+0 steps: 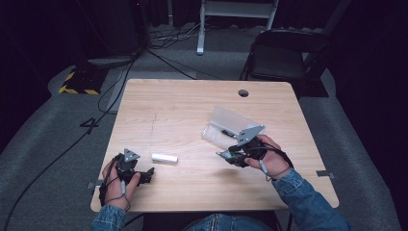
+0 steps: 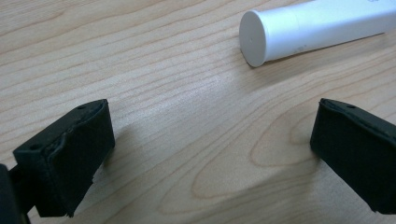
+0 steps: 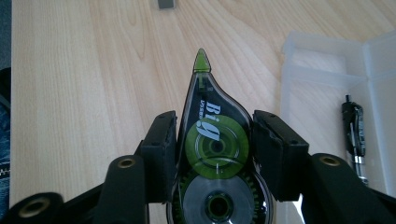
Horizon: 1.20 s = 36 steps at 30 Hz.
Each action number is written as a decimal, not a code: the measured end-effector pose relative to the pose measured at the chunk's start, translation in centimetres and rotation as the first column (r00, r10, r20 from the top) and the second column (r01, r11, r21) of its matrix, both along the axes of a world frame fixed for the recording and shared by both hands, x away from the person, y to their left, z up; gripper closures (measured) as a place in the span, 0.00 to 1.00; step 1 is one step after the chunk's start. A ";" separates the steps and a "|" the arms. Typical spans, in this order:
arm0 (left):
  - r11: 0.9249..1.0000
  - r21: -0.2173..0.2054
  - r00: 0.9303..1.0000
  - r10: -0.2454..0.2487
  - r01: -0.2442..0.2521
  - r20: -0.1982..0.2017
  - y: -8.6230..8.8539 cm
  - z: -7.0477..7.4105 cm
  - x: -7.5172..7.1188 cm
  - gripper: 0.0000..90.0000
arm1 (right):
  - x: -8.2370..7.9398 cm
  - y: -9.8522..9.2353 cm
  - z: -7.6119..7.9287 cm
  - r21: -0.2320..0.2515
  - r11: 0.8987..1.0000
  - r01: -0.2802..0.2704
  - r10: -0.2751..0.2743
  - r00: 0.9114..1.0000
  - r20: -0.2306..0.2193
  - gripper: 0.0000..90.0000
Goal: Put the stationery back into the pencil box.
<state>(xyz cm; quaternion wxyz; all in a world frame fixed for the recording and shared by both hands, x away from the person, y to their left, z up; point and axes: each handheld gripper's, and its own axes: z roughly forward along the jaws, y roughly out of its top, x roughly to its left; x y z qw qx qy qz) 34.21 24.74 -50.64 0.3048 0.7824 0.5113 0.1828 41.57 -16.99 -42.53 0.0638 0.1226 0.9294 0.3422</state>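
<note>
My right gripper (image 3: 215,140) held the correction tape dispenser (image 3: 212,154) clamped between its pads: a teardrop shell of clear smoky plastic, green tip, green and grey toothed wheels inside. It sat just beside the open translucent case (image 3: 327,70), above the grainy wooden table (image 1: 183,106). My left gripper (image 2: 210,154) stood wide, empty, near a smooth white tube (image 2: 313,28).

A light wooden table (image 1: 183,101) stands on grey carpet (image 1: 48,144) in a dark room. Beyond it sit a black folding chair (image 1: 281,55), a white frame's legs (image 1: 202,29), loose cables (image 1: 168,36) and a yellow-black striped base (image 1: 77,82).
</note>
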 end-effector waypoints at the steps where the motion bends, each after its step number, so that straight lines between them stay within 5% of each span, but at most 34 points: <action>1: 1.000 0.002 1.000 -0.003 0.003 0.002 0.0 0.0 0.0 0.00 | 0.3 -0.1 0.1 0.007 1.000 -0.001 0.001 1.000 0.006 0.58; 12: 1.000 -0.003 1.000 -0.009 0.009 0.003 0.2 0.0 -0.3 0.00 | 2.6 -1.9 0.0 0.012 0.998 0.056 -0.057 0.998 0.009 0.58; 36: 1.000 -0.001 1.000 -0.009 0.009 0.001 0.2 0.0 -0.4 0.00 | 5.8 -4.4 -3.0 -0.024 0.990 0.139 -0.139 0.990 -0.002 0.58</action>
